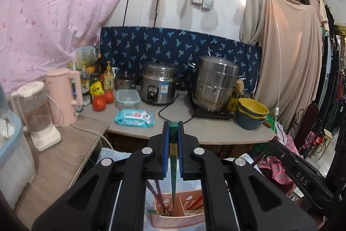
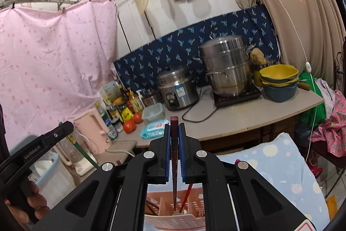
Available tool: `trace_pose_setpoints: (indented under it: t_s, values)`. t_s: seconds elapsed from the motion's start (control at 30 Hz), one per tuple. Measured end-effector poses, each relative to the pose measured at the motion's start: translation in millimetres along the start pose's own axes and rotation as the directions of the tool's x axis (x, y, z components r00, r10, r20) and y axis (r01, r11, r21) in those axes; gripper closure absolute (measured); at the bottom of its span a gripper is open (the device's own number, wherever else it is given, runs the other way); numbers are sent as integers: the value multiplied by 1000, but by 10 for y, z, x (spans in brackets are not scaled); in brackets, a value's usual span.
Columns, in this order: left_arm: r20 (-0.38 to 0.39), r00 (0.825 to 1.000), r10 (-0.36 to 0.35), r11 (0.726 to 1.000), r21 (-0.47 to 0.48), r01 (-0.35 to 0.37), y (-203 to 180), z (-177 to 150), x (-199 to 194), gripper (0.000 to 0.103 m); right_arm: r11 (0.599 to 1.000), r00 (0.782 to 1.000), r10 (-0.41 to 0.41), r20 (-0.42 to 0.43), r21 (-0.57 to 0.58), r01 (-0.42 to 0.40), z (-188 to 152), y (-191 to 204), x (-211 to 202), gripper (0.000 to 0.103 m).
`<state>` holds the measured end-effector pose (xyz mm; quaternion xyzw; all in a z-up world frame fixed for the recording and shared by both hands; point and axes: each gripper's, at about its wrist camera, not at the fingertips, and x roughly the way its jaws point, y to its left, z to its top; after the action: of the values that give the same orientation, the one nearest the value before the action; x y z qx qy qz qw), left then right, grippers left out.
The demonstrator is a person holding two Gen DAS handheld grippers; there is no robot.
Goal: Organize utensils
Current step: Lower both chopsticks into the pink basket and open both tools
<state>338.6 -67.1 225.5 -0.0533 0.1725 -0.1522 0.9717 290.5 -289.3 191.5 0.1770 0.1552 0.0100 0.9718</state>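
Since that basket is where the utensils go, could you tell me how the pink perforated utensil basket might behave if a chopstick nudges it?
The pink utensil basket looks like thin perforated plastic, so probably light and easily shifted. It sits on soft-looking cloth, so it might tip.

Rice cooker (image 1: 159, 86) left of steamer pot (image 1: 214, 83) on counter (image 1: 216, 129); bowls (image 1: 252, 113) right of pot.

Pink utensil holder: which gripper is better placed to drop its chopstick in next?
Either, marginally left. Left gripper holds the green chopstick tip-down over the pink holder; right gripper holds the maroon chopstick likewise.
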Motion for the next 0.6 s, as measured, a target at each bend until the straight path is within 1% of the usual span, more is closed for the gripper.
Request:
trace_pose_setpoints:
  t_s: [0.17,0.6]
  values:
    - [-46,999,9,1000,-11,-10,73,-133,175,96,1000,998,-15,-64,3,15,-168,-54,220,94]
    - [-99,995,34,999,-38,-38,191,-300,391,96,999,993,-38,-113,4,38,-314,-128,424,93]
